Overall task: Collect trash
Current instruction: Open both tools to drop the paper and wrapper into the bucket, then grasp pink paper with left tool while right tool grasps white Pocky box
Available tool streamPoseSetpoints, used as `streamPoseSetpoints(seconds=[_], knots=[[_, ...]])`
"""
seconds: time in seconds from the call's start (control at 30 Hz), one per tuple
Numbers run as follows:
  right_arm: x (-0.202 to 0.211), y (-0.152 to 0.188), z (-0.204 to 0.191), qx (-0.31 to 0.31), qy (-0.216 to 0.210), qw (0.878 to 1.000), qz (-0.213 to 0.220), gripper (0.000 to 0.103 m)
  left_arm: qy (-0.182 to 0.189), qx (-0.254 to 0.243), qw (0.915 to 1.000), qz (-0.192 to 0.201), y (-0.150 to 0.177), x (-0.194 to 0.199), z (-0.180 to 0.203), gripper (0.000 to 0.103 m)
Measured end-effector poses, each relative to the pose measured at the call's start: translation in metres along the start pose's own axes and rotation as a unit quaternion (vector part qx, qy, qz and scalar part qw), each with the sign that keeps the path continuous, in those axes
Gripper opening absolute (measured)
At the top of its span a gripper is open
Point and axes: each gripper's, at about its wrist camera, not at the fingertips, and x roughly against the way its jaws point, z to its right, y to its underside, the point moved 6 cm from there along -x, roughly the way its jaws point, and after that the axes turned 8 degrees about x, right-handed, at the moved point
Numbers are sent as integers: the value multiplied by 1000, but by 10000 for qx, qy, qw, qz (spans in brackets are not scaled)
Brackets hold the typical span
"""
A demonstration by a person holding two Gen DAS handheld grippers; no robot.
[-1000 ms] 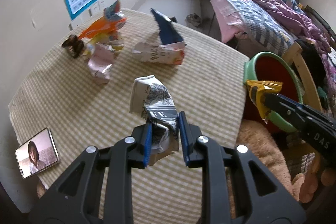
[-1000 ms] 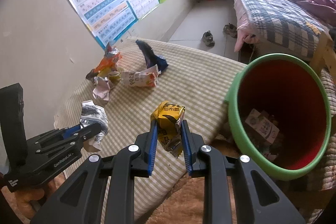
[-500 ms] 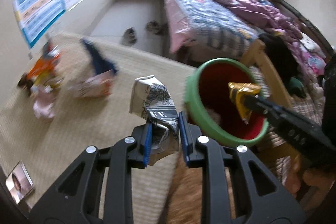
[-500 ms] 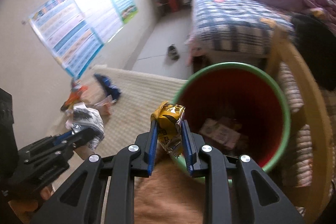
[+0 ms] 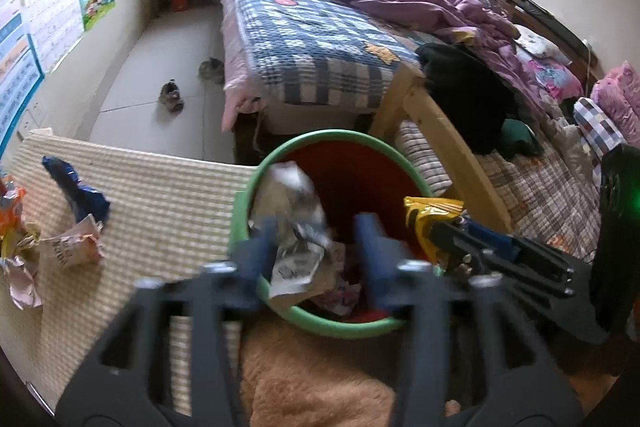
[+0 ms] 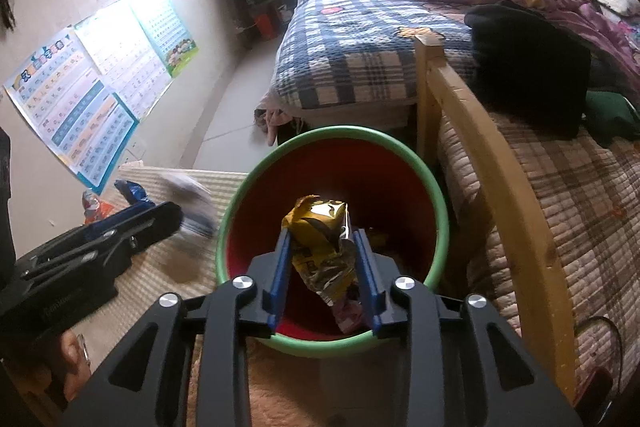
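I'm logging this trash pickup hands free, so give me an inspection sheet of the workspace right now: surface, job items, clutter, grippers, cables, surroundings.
Surface: checked cloth on the table, fuzzy tan rug below.
Job's things: green-rimmed bin with trash inside; grey-white wrapper and yellow wrapper over its mouth.
Clutter: blue wrapper, pale crumpled bag and more wrappers at the cloth's left edge.
Grippers: left gripper jaws have just been opening, wide apart, grey-white wrapper loose between them; right gripper jaws have just been opening, yellow wrapper between them.
Cables: dark cable at the bed's edge.
Surroundings: bed, shoes, wall posters.
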Motion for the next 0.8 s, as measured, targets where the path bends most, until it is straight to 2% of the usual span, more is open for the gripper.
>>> streamPoseSetpoints(seconds=[0.1,0.17,0.23,0.4,0.53,0.63,0.8], knots=[[-1,1,0,-16,46,10000,1,47,-7,77,9999,123,0,4,-5,68],[-1,1,-1,-16,90,10000,13,59,-87,179,9997,111,5,5,-15,69],[-3,1,-1,66,238,9997,4,66,-148,361,9992,56,9,6,-29,69],[-7,0,-3,-2,198,9998,-36,68,-344,922,9951,-42,25,12,-74,69],[-9,0,-11,80,160,9998,-48,69,-786,1140,9903,110,35,29,-119,69],[-13,-1,-18,104,102,9998,-101,69,-1216,1516,9805,289,41,46,-166,70],[-19,2,-36,264,-14,9995,-190,69,-2094,2179,9530,233,61,67,-261,69]])
